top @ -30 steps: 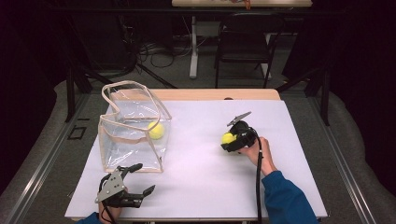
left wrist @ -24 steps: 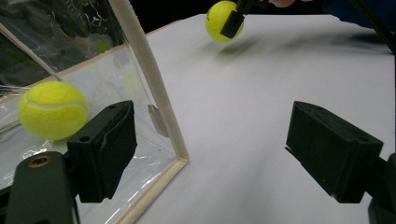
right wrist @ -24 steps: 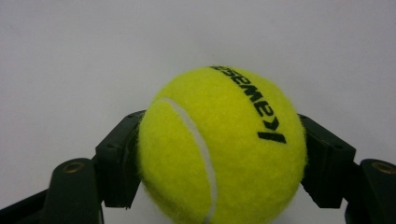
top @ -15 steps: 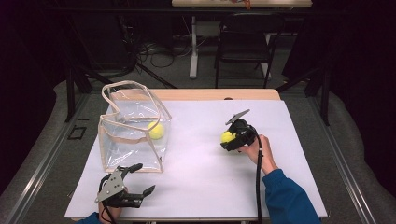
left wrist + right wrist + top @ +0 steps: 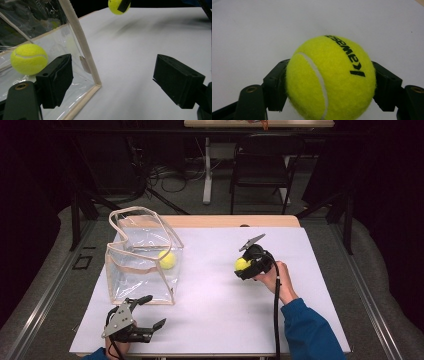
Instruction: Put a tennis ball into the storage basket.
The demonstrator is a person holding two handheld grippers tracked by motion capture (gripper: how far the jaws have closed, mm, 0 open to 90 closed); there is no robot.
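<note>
Two tennis balls [image 5: 242, 264], one clear bag [image 5: 142, 270]

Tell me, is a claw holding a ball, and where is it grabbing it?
Yes. The right claw squeezes a tennis ball by its two opposite sides. The left claw is open, holding nothing.

Bag [image 5: 142, 265] at table's [image 5: 210, 320] left, one ball [image 5: 167, 260] inside; second ball [image 5: 242, 264] to its right, between right gripper's [image 5: 245, 267] jaws.
</note>
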